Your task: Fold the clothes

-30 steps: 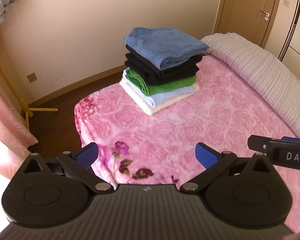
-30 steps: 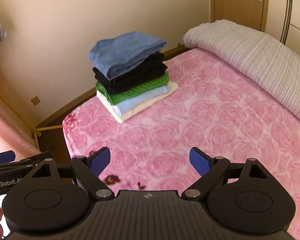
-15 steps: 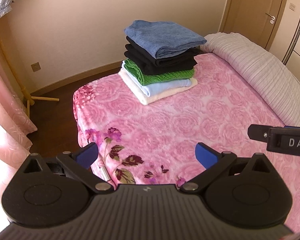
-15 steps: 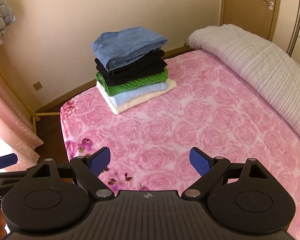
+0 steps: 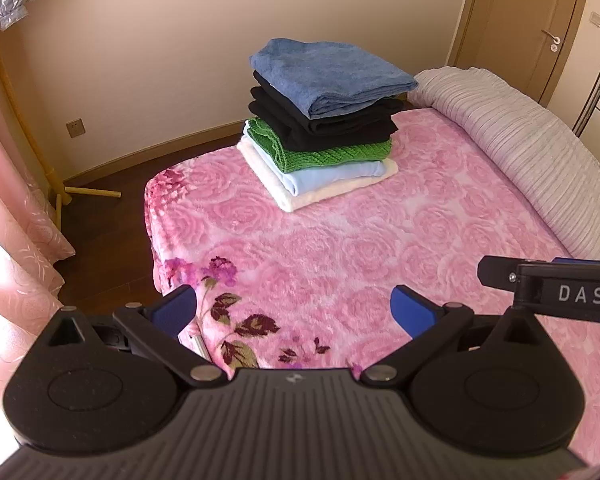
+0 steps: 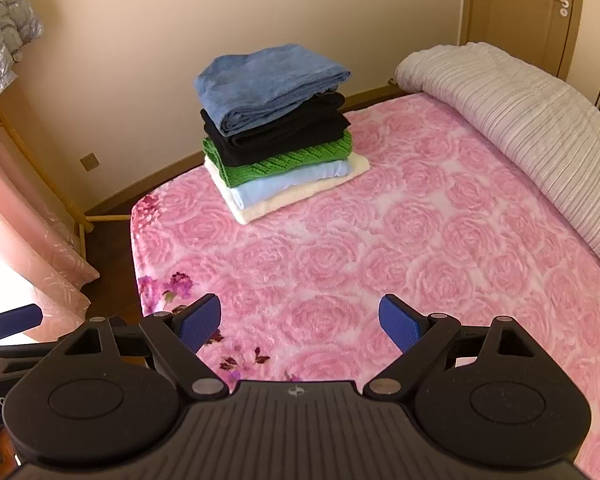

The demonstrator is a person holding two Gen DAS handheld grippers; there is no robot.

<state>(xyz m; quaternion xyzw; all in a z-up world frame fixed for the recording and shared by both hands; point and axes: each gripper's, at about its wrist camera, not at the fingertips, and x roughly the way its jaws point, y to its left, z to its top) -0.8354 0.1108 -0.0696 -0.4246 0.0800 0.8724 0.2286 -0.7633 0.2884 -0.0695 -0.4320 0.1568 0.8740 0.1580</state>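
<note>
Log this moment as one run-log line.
left tool: open, empty | right tool: open, empty | folded stack: on pink blanket, far corner | loose garments: none visible

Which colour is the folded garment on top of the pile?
Blue. The top garment of the pile shows best in the left wrist view.

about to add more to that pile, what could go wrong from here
The stack of folded clothes sits near the corner of the pink blanket; a nudge might tip it toward the floor. The blue towel on top overhangs the narrower black garment, so it may slide. Both the left gripper and right gripper are open and empty.
</note>
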